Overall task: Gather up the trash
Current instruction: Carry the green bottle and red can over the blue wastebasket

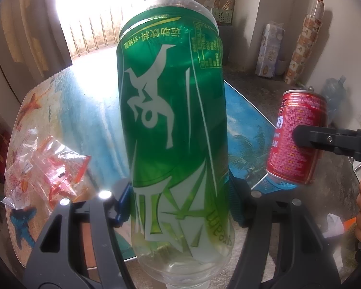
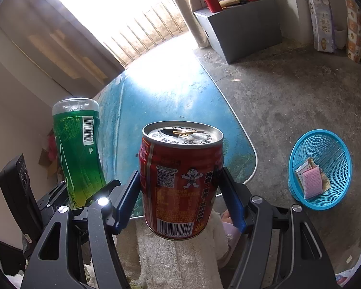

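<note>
Gripping a green plastic bottle (image 1: 173, 130) between its blue pads, the left hand-held gripper (image 1: 180, 200) holds it upside down above the tabletop (image 1: 96, 101), clear base uppermost and neck end toward the camera. The bottle's label carries a white figure and inverted print.

The right hand-held gripper (image 2: 180, 197) is clamped on a red drink can (image 2: 180, 180), one pad on each side of the can's body. The can stands roughly upright in the grip, opened top uppermost with the pull tab folded over. In the left wrist view the same can leans slightly, with one dark finger of the right tool pressed against its side.

Both items are held off the tabletop, near its front edge.

A crumpled clear wrapper with orange print (image 1: 45, 168) lies on the left part of the tabletop, which bears a beach-and-sea pattern.

A blue mesh basket (image 2: 320, 168) sits tipped on the concrete floor (image 2: 288, 96) to the right of the tabletop, well apart from the can. It contains a few flat packets, one of them pink.
</note>
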Tool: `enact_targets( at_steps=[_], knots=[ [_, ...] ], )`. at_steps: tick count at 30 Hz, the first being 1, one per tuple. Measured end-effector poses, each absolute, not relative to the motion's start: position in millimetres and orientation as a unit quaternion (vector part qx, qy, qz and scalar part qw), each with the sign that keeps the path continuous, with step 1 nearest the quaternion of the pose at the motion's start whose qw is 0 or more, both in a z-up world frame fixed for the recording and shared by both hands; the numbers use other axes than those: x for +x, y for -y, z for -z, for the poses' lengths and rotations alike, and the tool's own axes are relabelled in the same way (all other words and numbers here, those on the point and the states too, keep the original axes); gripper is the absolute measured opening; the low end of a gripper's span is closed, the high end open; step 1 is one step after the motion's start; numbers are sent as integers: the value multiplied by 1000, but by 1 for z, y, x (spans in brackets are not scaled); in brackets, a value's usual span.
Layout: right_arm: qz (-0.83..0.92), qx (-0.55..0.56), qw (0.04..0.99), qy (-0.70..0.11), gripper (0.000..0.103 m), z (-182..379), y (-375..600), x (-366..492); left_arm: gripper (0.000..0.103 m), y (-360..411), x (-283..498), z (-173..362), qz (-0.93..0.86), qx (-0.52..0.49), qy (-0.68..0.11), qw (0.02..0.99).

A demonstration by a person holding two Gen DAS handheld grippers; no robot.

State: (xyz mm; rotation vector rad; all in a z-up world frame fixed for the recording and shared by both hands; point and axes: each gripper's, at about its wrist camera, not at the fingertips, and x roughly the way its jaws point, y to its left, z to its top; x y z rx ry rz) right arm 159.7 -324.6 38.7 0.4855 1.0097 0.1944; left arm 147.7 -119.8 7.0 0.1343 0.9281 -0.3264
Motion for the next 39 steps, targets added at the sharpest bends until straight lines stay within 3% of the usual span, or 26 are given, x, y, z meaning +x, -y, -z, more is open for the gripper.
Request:
enact_targets(
  at_steps=[24,33,39],
  knots=[
    [37,306,862,-403,64,-61,439,67,61,183,137,-54,344,13,-422,839],
    [101,369,841,-383,64,-24,495,32,61,237,163,-45,401,-4,-450,798],
    [132,408,813,-394,64,19,525,20,61,293,182,-20,424,-18,-512,747]
  ],
)
